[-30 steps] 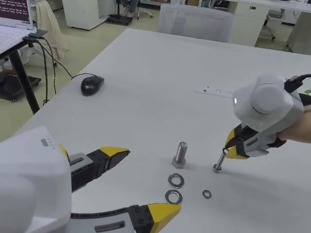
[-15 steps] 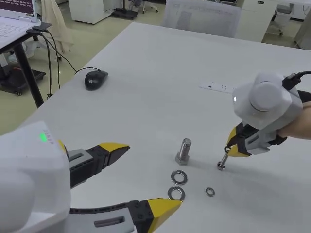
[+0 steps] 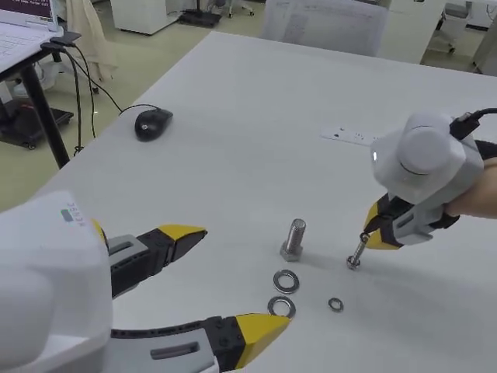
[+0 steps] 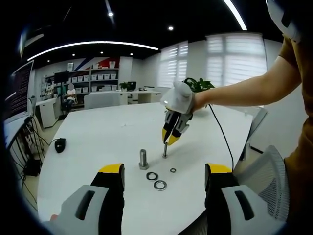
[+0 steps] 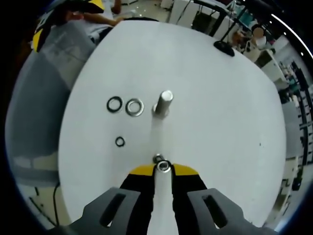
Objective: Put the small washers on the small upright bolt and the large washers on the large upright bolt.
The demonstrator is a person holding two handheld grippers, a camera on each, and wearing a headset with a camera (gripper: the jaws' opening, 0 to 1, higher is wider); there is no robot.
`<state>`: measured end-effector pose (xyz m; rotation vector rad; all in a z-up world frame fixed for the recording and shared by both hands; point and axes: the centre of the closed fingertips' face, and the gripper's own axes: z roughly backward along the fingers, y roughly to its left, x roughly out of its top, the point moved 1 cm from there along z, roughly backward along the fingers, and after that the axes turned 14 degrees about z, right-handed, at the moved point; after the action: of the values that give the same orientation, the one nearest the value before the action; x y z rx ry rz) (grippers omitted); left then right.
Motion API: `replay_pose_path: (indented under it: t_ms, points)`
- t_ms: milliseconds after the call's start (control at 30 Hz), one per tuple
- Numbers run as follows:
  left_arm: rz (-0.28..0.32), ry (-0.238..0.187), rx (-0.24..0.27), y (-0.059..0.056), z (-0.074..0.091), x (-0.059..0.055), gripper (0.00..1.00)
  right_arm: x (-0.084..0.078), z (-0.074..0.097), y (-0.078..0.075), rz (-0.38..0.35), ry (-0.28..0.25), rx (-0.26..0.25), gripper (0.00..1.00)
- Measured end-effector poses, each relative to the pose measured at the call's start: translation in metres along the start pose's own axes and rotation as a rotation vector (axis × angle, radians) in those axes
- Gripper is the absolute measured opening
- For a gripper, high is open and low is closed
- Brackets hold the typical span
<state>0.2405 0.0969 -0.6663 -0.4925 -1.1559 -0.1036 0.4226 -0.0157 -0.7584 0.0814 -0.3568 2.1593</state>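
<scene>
Bare shiny metal on large bolt; table matt, smooth.

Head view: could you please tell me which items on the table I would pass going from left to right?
mouse → large bolt → small washer → small bolt

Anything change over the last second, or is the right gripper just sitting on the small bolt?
Nothing visibly moved; the slight picture shift is the headset camera. The right gripper stays pinched on the top of the tilted small bolt. The left gripper stays open and empty. The large bolt, two large washers and the small washer sit where they were.
</scene>
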Motion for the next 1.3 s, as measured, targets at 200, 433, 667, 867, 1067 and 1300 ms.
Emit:
replay_pose_path:
  t_ms: [200, 433, 667, 867, 1067, 1300]
  points:
    - [0.002, 0.001, 0.002, 0.0, 0.001, -0.001, 0.66, -0.001, -0.009, 0.003, -0.008, -0.001, 0.02, 0.13]
    - [0.008, 0.007, 0.004, 0.002, 0.002, -0.003, 0.66, -0.005, -0.024, 0.008, -0.021, -0.001, 0.048, 0.13]
    - [0.007, 0.008, 0.003, -0.004, -0.001, 0.001, 0.66, -0.011, -0.033, 0.009, -0.033, -0.01, 0.056, 0.13]
    - [0.009, 0.012, 0.009, -0.003, -0.003, 0.0, 0.66, -0.014, -0.037, 0.011, -0.037, -0.018, 0.053, 0.13]
    - [0.003, 0.021, 0.006, -0.006, -0.003, 0.0, 0.66, -0.018, -0.036, 0.011, -0.05, -0.026, 0.04, 0.17]
    - [-0.01, 0.012, 0.002, -0.007, -0.003, 0.004, 0.66, -0.019, -0.023, 0.017, -0.082, -0.035, 0.009, 0.17]
